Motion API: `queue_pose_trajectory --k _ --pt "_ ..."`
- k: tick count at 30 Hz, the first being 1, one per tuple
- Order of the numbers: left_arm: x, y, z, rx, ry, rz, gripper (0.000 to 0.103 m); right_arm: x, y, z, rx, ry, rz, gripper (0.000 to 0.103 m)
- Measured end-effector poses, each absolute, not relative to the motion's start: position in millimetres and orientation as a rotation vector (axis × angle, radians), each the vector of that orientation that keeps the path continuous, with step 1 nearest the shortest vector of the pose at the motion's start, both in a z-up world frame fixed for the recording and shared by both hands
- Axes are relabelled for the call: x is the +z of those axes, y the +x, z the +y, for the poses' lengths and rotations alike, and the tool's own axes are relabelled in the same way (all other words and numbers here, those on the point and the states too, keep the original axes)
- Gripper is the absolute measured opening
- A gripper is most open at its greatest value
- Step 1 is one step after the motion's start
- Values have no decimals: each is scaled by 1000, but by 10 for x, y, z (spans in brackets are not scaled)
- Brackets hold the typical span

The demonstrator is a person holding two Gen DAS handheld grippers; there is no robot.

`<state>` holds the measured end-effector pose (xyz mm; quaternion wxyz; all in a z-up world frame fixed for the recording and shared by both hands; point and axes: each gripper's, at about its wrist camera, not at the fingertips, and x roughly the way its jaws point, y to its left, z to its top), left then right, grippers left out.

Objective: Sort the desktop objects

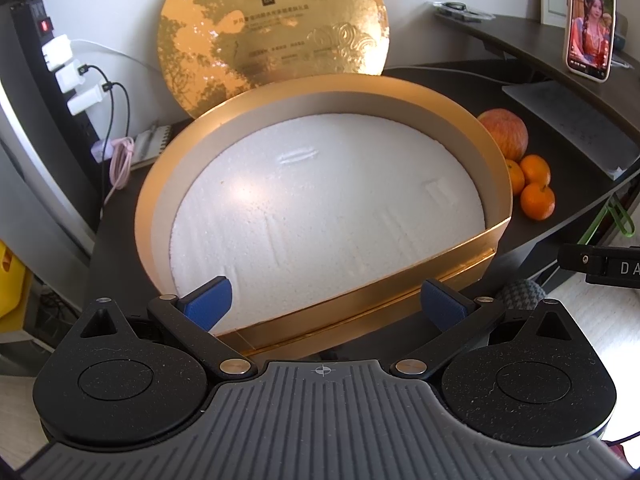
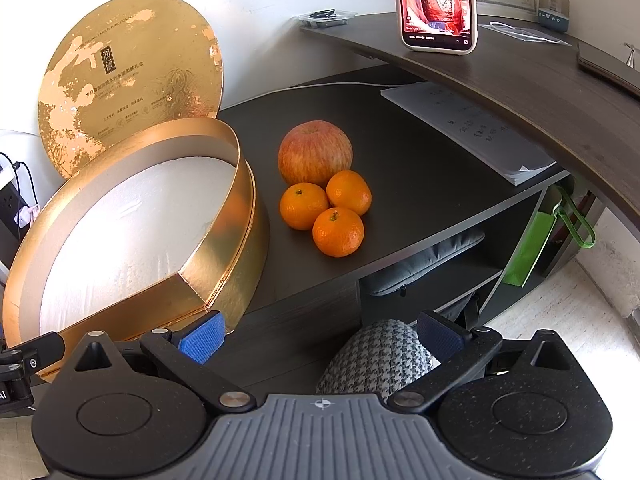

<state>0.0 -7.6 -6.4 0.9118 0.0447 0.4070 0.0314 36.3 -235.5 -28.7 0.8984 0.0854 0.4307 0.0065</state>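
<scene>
A round gold box [image 1: 500, 168] [image 2: 240, 208] with a white foam floor [image 1: 320, 208] lies open on the dark desk. Its gold lid [image 1: 272, 24] [image 2: 128, 76] leans upright against the wall behind it. Right of the box sit a red apple [image 2: 315, 152] [image 1: 504, 134] and three mandarins [image 2: 338, 232] [image 1: 538, 201], bunched together. My left gripper [image 1: 325, 300] hangs open over the box's near rim, holding nothing. My right gripper [image 2: 322, 332] is open above the desk's front edge, short of the fruit, also holding nothing.
A phone [image 2: 438, 4] [image 1: 590, 24] stands lit on the raised shelf [image 2: 520, 72]. Papers [image 2: 468, 128] lie under that shelf. A power strip with chargers [image 1: 60, 56] is at the left. A houndstooth cushion [image 2: 376, 356] sits below the desk edge; a green bag [image 2: 528, 252] hangs at the right.
</scene>
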Motion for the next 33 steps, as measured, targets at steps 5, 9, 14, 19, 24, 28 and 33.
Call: queue_pose_trajectory --k 5,9,14,19,24,28,33 --pt "-53 4 -81 66 91 841 103 -288 362 -2349 14 176 891 103" --pt "-22 29 -33 56 97 846 103 -293 360 -2347 14 177 892 103" --pt "-26 29 -35 56 95 847 103 -296 357 -2342 16 175 892 103" --pt "-30 33 -32 57 94 849 103 -298 353 -2328 17 170 894 103" --pt "-31 26 -22 61 91 848 103 -299 352 -2325 18 169 894 103" --pt "-32 25 -19 61 90 848 103 -306 345 -2319 17 169 895 103" --pt "-43 25 -26 54 86 852 103 -310 341 -2314 17 169 896 103"
